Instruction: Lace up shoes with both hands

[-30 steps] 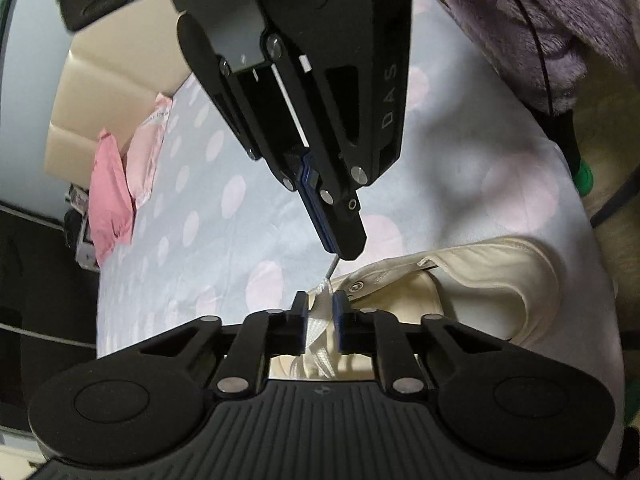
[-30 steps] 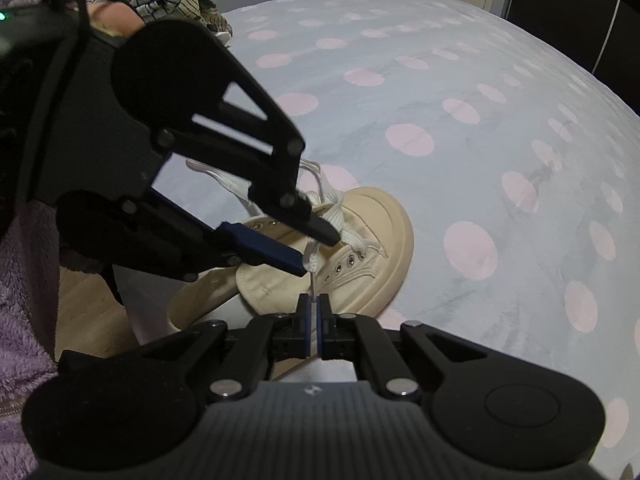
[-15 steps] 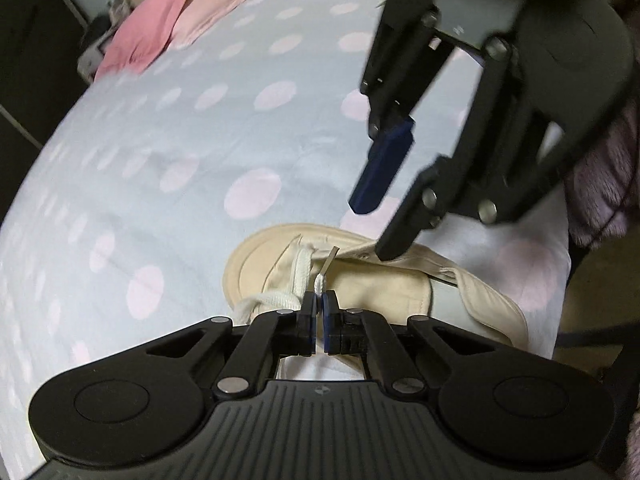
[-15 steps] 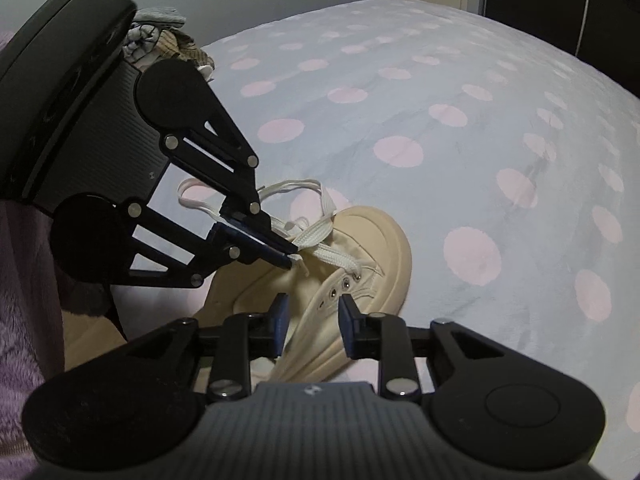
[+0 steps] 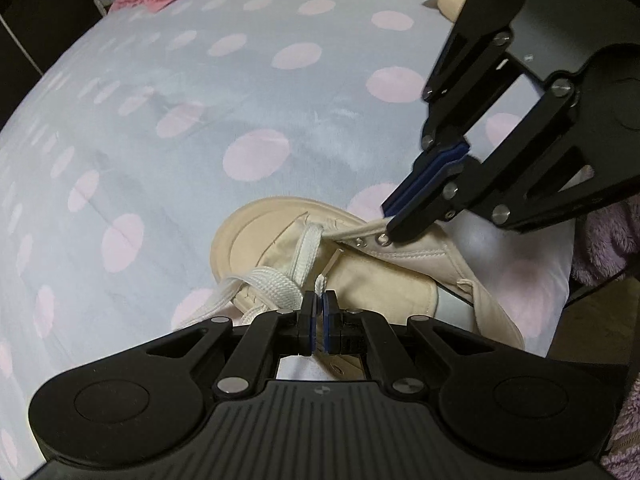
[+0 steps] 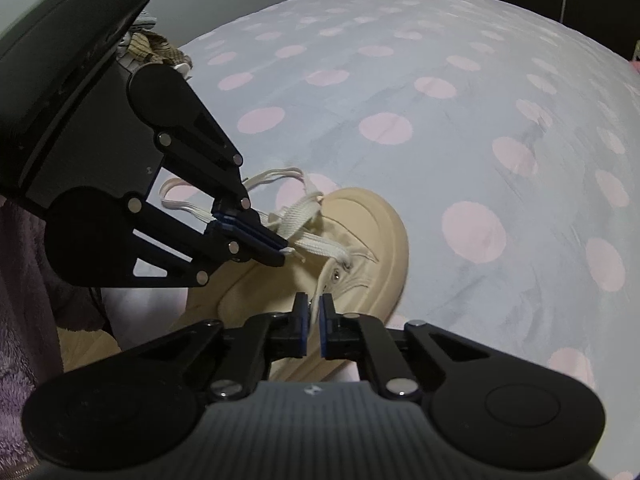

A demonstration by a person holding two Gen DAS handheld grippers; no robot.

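A cream shoe (image 5: 384, 276) lies on a pale blue bedspread (image 5: 168, 128) with pink dots, toe pointing away from the person. The left gripper (image 5: 319, 304) sits low over the tongue, its jaws pressed together on the tip of the white lace (image 5: 296, 264). The right gripper (image 5: 386, 222) reaches in from the right at a downward slant, its jaws pinched onto the edge of the eyelet flap (image 5: 360, 232). A purple fleece sleeve (image 6: 20, 320) shows behind them.
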